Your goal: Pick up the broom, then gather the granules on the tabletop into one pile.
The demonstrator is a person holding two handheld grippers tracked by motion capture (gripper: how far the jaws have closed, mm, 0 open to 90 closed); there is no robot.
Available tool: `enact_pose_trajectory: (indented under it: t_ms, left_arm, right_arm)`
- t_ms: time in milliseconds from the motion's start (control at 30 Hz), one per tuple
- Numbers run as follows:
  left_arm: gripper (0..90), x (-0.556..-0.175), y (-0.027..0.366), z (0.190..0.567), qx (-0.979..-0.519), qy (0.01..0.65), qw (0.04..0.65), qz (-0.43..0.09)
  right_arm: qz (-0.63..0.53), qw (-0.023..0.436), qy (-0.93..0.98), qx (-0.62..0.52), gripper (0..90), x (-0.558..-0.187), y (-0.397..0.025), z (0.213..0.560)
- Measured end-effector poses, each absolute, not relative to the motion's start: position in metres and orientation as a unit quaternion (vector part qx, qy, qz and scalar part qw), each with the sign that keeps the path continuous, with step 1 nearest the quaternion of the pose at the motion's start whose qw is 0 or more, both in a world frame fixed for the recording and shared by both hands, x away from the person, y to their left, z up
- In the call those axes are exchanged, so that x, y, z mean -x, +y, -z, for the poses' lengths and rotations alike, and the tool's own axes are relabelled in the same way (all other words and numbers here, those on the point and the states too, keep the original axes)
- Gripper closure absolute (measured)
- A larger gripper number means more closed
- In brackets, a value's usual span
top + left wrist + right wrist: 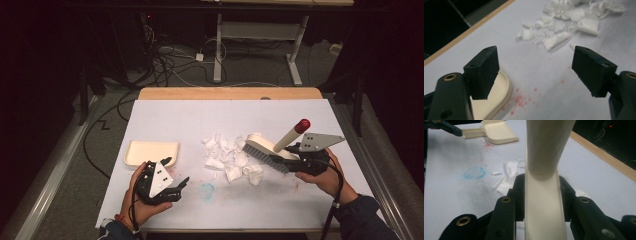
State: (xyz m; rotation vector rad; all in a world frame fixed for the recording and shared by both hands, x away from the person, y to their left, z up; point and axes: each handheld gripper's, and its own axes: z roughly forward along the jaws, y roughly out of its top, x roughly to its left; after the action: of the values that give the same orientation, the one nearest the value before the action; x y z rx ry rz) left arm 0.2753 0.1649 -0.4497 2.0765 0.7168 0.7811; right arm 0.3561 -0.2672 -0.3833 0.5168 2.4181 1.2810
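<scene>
A cream hand brush (pixel 267 147) with grey bristles and a red-tipped handle rests its bristles against a heap of torn white paper scraps (pixel 230 155). My right gripper (pixel 300 157) is shut on the brush body (pixel 544 202), its jaws pressed to both sides. A cream dustpan (pixel 150 151) lies flat at the left of the white table cover. My left gripper (pixel 170 177) hovers just in front of the dustpan, open, with nothing between its fingers (pixel 484 70). The dustpan's rim (pixel 504 92) sits under the left jaw, and the scraps (pixel 564 25) lie farther off.
Red specks (pixel 521 98) and a blue smudge (pixel 207 189) stain the white cover. The wooden table edge (pixel 230 93) runs along the far side. Beyond it are cables on the floor and a desk frame (pixel 260 40).
</scene>
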Motion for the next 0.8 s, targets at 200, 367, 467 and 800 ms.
enact_pose_trajectory:
  t_ms: [200,367,467,800]
  left_arm:
    - [20.6,-0.266,0.184,0.462,-0.815,0.311,0.378,-0.311]
    - [20.6,-0.258,0.19,0.472,-0.818,0.323,0.366,-0.304]
    - [20.6,-0.256,0.19,0.474,-0.823,0.321,0.362,-0.298]
    - [19.7,-0.26,0.189,0.478,-0.83,0.323,0.352,-0.289]
  right_arm:
    - [-0.447,0.208,0.844,-0.21,68.0,-0.362,-0.272,0.38]
    - [-0.437,0.234,0.837,-0.233,68.0,-0.37,-0.279,0.381]
    - [-0.431,0.246,0.834,-0.242,68.0,-0.376,-0.283,0.381]
    - [-0.383,0.29,0.829,-0.286,68.0,-0.408,-0.295,0.393]
